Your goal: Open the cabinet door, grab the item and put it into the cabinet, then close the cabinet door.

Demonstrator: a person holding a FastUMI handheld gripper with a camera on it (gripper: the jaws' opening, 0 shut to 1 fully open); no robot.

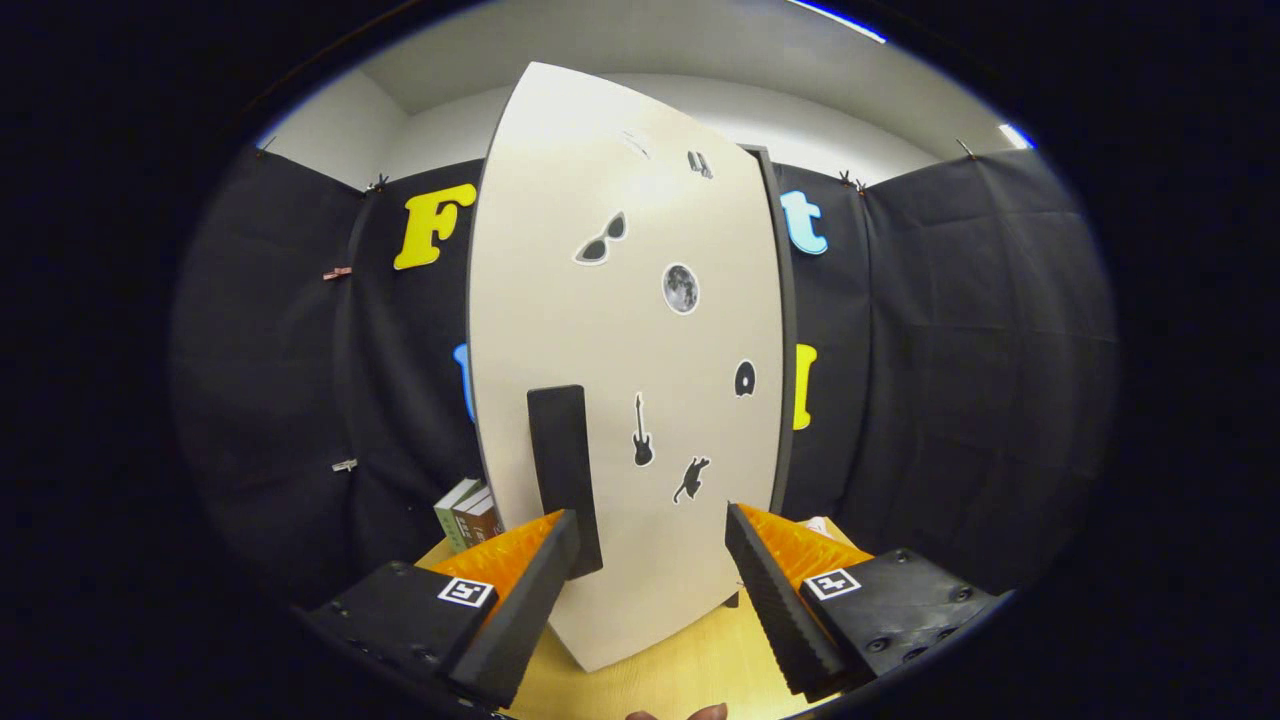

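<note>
A pale wooden table [690, 665] carries a white cabinet [620, 330], standing upright near its middle with the door shut. Toward the table's far left corner, just left of the cabinet, stand 3 books [468, 515], upright, spines outward.

The gripper [650, 570] has its fingers spread apart before the door.

The tongs [650, 560] stand wide open just before the cabinet door [620, 330], whose dark handle [562, 470] rises by the left finger. Stickers dot the door; books [468, 515] sit left of it on the desk [660, 675]
</note>
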